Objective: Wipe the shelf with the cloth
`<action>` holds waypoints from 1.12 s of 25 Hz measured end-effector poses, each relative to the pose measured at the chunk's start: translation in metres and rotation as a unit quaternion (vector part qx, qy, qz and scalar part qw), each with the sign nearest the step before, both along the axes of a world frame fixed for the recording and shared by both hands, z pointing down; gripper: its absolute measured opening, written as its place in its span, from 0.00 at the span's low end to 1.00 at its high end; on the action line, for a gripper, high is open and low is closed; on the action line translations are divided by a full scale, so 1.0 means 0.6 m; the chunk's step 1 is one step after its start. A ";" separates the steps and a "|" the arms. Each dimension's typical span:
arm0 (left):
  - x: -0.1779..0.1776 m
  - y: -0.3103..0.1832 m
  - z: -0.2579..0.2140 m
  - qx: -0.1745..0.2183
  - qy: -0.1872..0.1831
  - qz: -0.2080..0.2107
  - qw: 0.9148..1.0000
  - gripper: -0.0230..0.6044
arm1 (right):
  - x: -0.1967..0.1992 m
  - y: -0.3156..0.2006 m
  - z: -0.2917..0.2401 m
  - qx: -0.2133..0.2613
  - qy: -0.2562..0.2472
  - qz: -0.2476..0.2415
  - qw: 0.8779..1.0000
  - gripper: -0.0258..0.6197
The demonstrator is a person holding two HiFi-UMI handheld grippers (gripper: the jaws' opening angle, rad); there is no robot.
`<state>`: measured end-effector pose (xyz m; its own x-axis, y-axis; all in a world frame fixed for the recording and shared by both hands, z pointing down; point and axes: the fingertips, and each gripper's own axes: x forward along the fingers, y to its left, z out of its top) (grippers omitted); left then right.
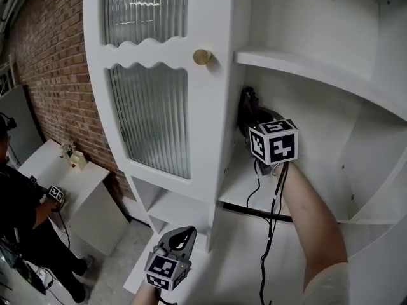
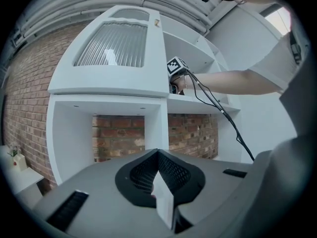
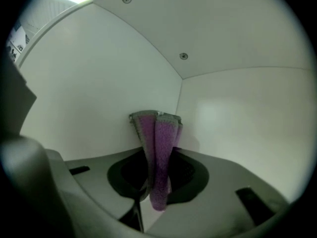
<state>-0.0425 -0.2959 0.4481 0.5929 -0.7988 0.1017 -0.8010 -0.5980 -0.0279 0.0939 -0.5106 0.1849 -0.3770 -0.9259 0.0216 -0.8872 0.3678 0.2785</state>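
Head view looks down the shelf unit [image 1: 219,119] front; left gripper view looks up at it from below; right gripper view sits close inside its corner.

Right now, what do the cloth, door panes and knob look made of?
The cloth: fuzzy purple fabric, likely microfibre, nubby pile with grey edging. The panes: ribbed glass, probably, vertical flutes blurring what's behind. The knob: brass-coloured metal by its gold sheen, though possibly plated plastic.

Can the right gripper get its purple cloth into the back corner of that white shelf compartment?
Probably yes. The right gripper, shut on the purple fuzzy cloth, sits inside the white shelf compartment, facing its bare back corner, with nothing between.
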 end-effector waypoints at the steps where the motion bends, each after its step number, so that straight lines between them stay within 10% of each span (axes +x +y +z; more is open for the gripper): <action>1: 0.000 0.002 -0.002 0.001 0.002 -0.001 1.000 0.06 | 0.003 0.003 0.000 -0.003 0.003 0.006 1.000 0.17; 10: 0.017 0.032 -0.040 0.015 0.013 0.000 1.000 0.06 | 0.017 0.100 0.030 -0.050 -0.041 0.016 0.998 0.17; 28: 0.057 0.089 -0.053 0.013 0.020 0.005 1.000 0.06 | -0.113 0.308 0.120 -0.076 -0.023 -0.119 0.990 0.17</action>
<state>-0.0084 -0.2424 0.4163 0.6037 -0.7951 0.0578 -0.7960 -0.6052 -0.0118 0.0260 -0.3255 0.2570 -0.5881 -0.7979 0.1323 -0.7805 0.6028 0.1656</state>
